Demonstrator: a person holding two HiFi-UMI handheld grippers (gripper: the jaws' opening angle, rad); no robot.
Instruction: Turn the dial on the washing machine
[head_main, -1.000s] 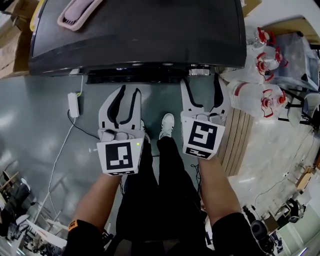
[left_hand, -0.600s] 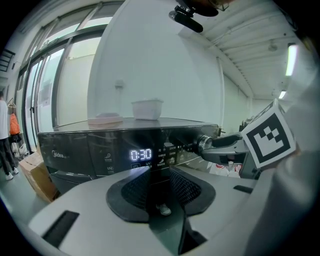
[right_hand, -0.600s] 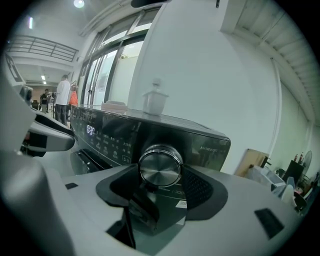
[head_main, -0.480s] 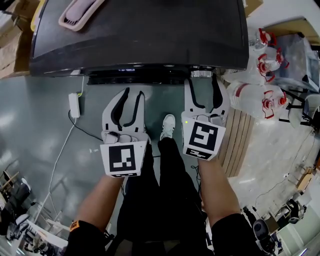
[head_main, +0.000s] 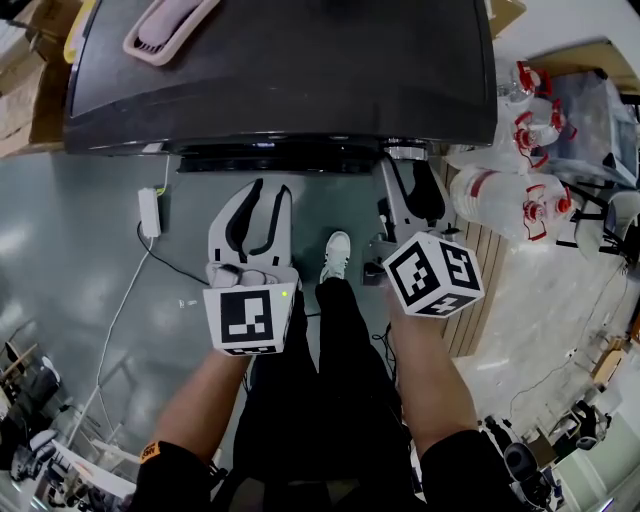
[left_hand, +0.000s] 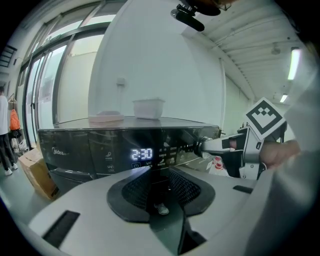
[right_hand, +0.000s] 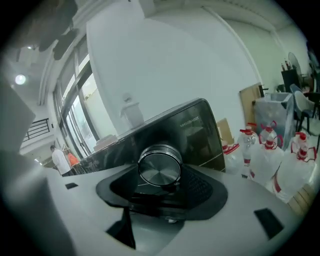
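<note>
The dark washing machine (head_main: 280, 70) stands in front of me, its display (left_hand: 141, 153) lit. Its round metal dial (head_main: 405, 151) sits at the right end of the front panel. My right gripper (head_main: 406, 166) is shut on the dial and rolled to one side, so its marker cube is tilted. In the right gripper view the dial (right_hand: 160, 165) fills the gap between the black pads of the right gripper (right_hand: 161, 189). My left gripper (head_main: 259, 195) hovers short of the panel's middle. Its jaws are closing slightly with nothing between them. The left gripper view shows the right gripper (left_hand: 235, 150) reaching the dial (left_hand: 200, 146).
A pink tray (head_main: 165, 25) and a white tub (left_hand: 148, 107) lie on the machine's top. Several large water bottles (head_main: 520, 190) stand to the right. A white adapter with its cable (head_main: 148, 210) lies on the floor at the left. The person's shoe (head_main: 335, 250) is between the grippers.
My right gripper moved forward onto the dial, closed on it and rolled, tilting its marker cube. The left gripper has hardly shifted.
</note>
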